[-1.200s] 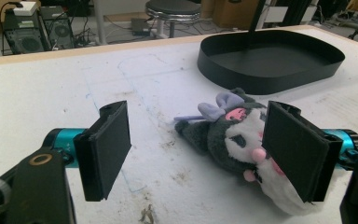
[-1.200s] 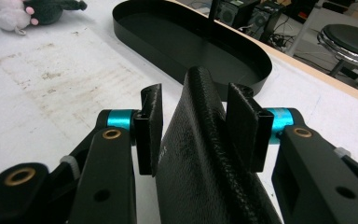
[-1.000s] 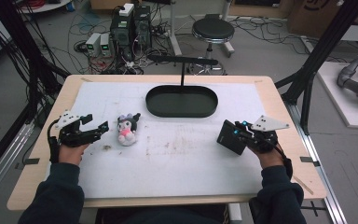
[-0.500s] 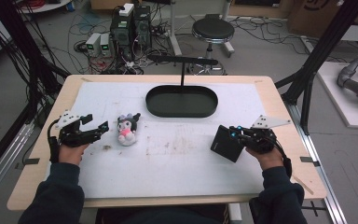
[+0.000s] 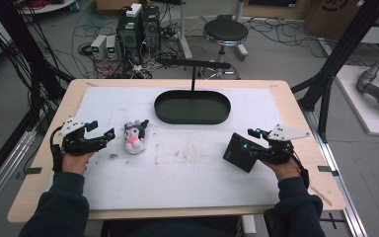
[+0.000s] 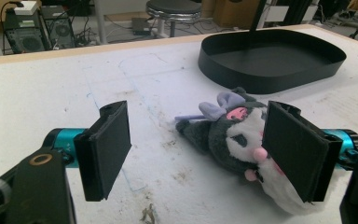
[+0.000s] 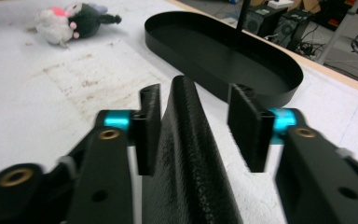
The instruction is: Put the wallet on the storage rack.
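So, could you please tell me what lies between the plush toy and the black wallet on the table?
Nothing lies between the plush toy and the black wallet: the high view shows just bare, stained white mat.

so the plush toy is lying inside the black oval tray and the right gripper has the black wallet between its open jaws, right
Not quite. The plush toy is not in the black oval tray; it lies on the white mat left of the tray, near the left gripper, as the high view shows. The rest holds: the black wallet sits between the right gripper jaws, which have just been opening.
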### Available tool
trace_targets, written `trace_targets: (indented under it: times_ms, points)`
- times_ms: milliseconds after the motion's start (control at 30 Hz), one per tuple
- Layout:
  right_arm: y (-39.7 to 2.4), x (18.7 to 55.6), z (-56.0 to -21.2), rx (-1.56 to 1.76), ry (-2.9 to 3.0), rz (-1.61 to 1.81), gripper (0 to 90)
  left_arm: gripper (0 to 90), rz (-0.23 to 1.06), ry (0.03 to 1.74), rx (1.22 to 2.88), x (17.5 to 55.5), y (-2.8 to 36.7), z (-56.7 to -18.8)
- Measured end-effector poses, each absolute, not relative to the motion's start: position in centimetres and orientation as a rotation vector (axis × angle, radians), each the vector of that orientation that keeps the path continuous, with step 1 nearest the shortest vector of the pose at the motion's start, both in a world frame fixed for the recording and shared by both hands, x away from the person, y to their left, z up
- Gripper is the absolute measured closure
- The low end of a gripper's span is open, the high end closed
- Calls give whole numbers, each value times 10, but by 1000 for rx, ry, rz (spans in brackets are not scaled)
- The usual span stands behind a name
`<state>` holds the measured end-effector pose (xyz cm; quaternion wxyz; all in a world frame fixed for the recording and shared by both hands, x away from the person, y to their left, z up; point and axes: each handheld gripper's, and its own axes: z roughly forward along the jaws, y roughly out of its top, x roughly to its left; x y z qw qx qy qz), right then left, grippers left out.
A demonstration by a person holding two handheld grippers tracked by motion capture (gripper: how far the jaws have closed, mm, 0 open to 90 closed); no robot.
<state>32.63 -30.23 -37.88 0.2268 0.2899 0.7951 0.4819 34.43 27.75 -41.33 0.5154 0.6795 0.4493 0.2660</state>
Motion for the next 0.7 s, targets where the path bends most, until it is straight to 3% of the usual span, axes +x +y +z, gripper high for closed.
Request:
trace_targets:
  times_ms: [33,100,133,167,300,433,467,567,600,667,700]
  points:
    - [-302,326,-379,799,2191,1328,465,232,640,1079,1636,344,278,-413]
    - [-304,327,-381,810,2177,1298,345,232,640,1077,1637,344,278,-413]
    - [-304,327,-381,810,2177,1298,345,232,639,1078,1637,344,278,-413]
    - [-304,331,-386,818,2226,1276,285,233,637,1078,1634,344,277,-413]
    - [-303,337,-401,853,2332,1208,284,233,635,1079,1635,344,277,-413]
    - [-303,340,-406,882,2361,1234,362,233,635,1078,1636,344,277,-414]
    - [-305,343,-408,897,2387,1239,478,232,635,1076,1636,344,277,-414]
    - [-306,343,-408,891,2405,1255,600,232,641,1072,1641,345,277,-414]
    - [-306,343,-408,891,2405,1255,600,232,641,1072,1641,345,277,-414]
    - [-305,342,-406,859,2399,1272,767,232,640,1074,1638,345,277,-414]
    - [-305,342,-405,863,2394,1271,773,232,639,1076,1638,345,277,-414]
